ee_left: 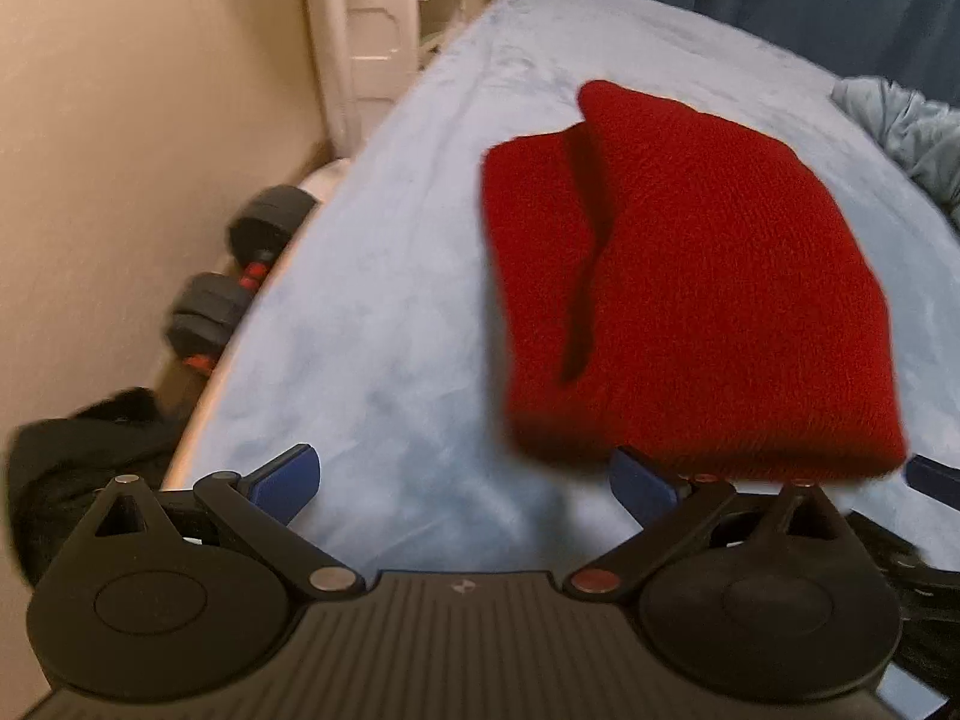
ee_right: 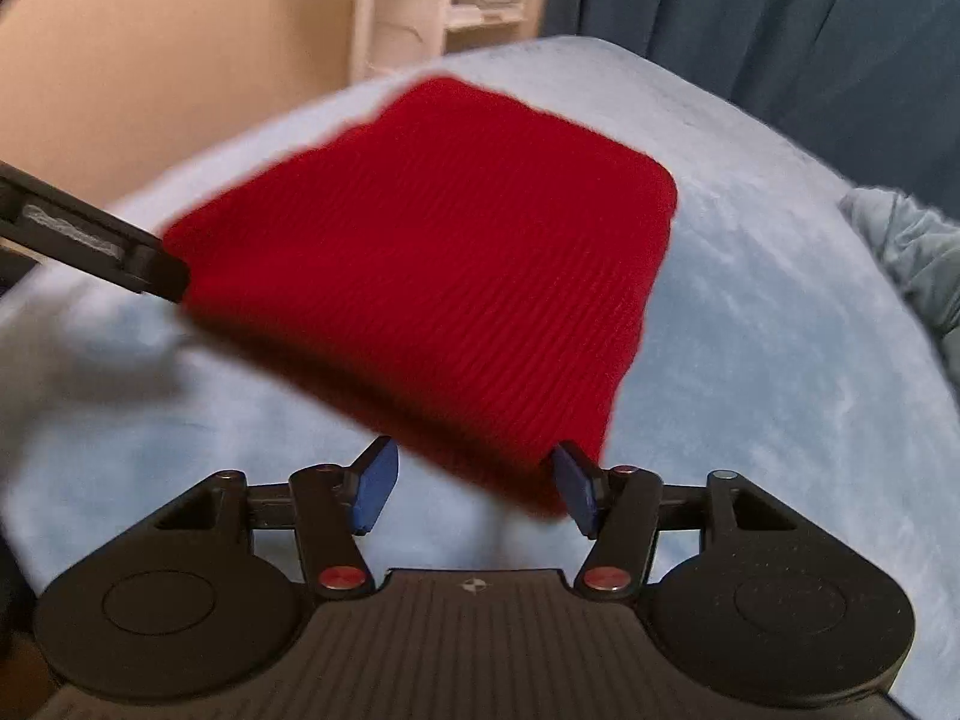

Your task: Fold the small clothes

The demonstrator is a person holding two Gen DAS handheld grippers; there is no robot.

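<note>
Red ribbed knit garment [ee_left: 690,276], folded, centre frame on pale blue fleece-covered bed [ee_left: 390,300], left hand-held gripper [ee_left: 465,483] spread wide, grasping nothing, right hand-held gripper [ee_right: 474,489] released, garment edge between its blue pads [ee_right: 375,489], black dumbbells [ee_left: 234,276] at left edge, dark blue curtain [ee_right: 780,12] upper right.

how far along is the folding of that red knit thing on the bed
Done, apparently: the red knit garment lies doubled on the light blue bed, one layer overlapping the other. In hand: nothing; the left gripper and right gripper are both open at its near edge. Left: possibly another fold; the crumpled blue cloth is untouched.
</note>
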